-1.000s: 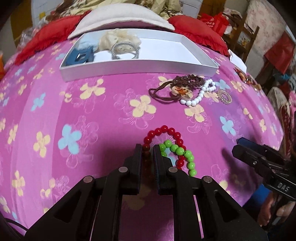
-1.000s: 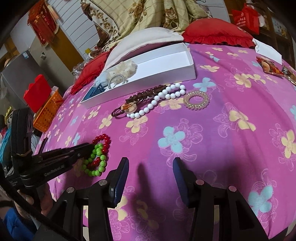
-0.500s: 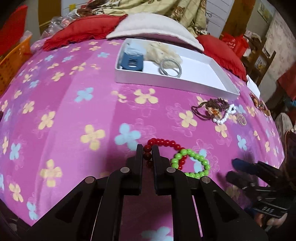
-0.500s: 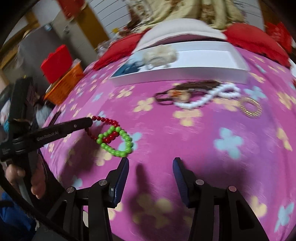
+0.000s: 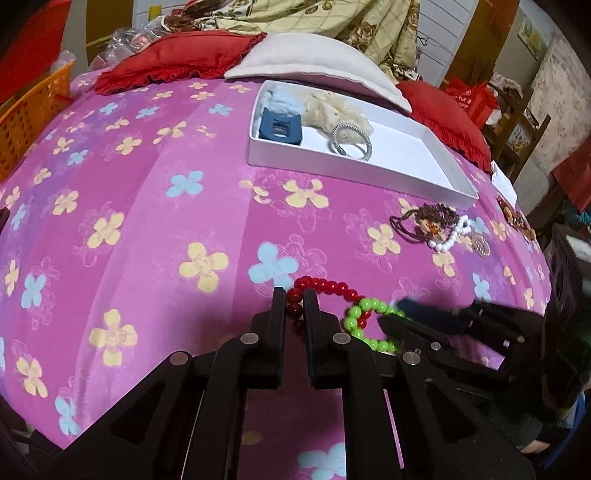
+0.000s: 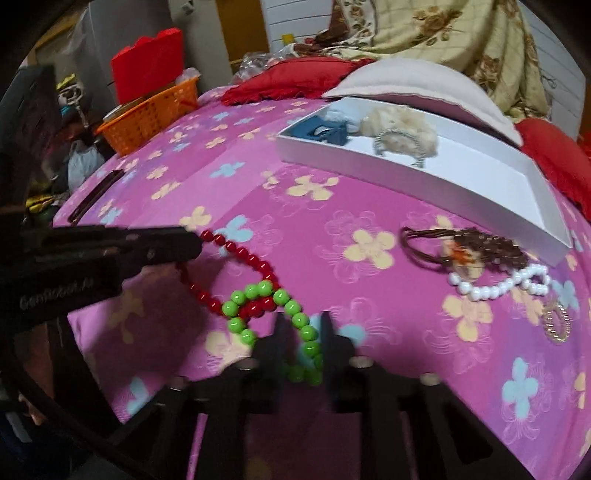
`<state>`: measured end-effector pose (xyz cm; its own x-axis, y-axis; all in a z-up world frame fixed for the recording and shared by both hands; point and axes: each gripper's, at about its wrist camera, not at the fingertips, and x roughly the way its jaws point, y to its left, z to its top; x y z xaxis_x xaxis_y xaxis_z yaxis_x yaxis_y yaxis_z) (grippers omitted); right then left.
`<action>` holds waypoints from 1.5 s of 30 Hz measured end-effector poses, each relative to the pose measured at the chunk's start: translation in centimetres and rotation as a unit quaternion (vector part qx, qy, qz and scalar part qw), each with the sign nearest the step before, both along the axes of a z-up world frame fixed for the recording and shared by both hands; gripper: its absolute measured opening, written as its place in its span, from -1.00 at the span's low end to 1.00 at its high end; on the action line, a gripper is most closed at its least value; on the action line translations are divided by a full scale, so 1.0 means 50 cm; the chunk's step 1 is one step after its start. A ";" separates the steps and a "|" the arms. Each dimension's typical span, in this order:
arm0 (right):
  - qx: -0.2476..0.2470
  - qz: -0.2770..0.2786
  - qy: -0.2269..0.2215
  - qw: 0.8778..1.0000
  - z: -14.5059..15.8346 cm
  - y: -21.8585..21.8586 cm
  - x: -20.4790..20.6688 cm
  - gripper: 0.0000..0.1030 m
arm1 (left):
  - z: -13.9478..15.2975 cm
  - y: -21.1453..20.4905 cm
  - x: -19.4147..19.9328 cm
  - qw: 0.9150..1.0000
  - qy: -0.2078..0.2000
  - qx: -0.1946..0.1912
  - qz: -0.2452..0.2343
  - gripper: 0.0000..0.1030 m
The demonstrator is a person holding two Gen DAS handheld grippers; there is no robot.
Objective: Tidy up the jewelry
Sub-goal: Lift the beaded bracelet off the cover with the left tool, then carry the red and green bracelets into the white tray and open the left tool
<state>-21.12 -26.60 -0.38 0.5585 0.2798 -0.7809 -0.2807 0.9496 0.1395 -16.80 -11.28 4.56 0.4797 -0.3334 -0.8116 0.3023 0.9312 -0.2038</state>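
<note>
While we hold both tools low over the bed's pink sheet printed with yellow and blue flowers (image 5: 155, 206), our left tool (image 5: 294, 301) is pinched closed on the red bead bracelet (image 5: 325, 286), whose loop lies on the sheet and crosses the green bead bracelet (image 6: 291, 314); our right tool (image 6: 302, 332) has its fingers drawn narrow around the green beads, which sit between them, though the blur keeps us from telling whether they actually press the beads. Further back, a shallow white cardboard tray (image 5: 354, 173) rests on the sheet and holds a blue hair claw (image 5: 280, 127), a cream fabric scrunchie (image 5: 332, 110) and a silver twisted bangle (image 5: 351, 146); just in front of its right end lie a brown beaded bracelet with cord (image 5: 424, 218), a white bead bracelet (image 5: 452, 236) touching it, and a small coiled gold hair ring (image 5: 480, 245) beside them. Behind the tray sit a white cushion (image 5: 314, 62), red frilled pillows (image 5: 177, 59) and a crumpled cream floral blanket (image 5: 332, 18); an orange plastic basket (image 6: 151, 114) stands off the bed's left side, with a red box (image 6: 147, 62) above it.
</note>
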 end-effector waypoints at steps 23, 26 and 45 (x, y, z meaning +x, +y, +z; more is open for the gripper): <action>0.109 -0.109 -0.074 0.985 0.171 -0.193 -0.030 -0.83 | 0.129 -0.026 -0.022 0.998 -0.059 -0.014 -0.032 -0.85; 0.105 -0.120 -0.087 0.983 0.205 -0.224 -0.010 -0.83 | 0.157 -0.045 -0.007 0.996 -0.067 -0.018 -0.049 -0.85; 0.067 -0.190 -0.033 0.979 0.226 -0.400 0.310 -0.83 | 0.222 -0.280 0.300 0.992 -0.053 -0.004 -0.111 -0.85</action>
<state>-5.63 -46.60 10.93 0.6899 0.1397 -0.7103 0.0762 0.9617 0.2632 -1.81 -25.25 15.66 0.4757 -0.4460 -0.7582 0.5196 0.8379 -0.1670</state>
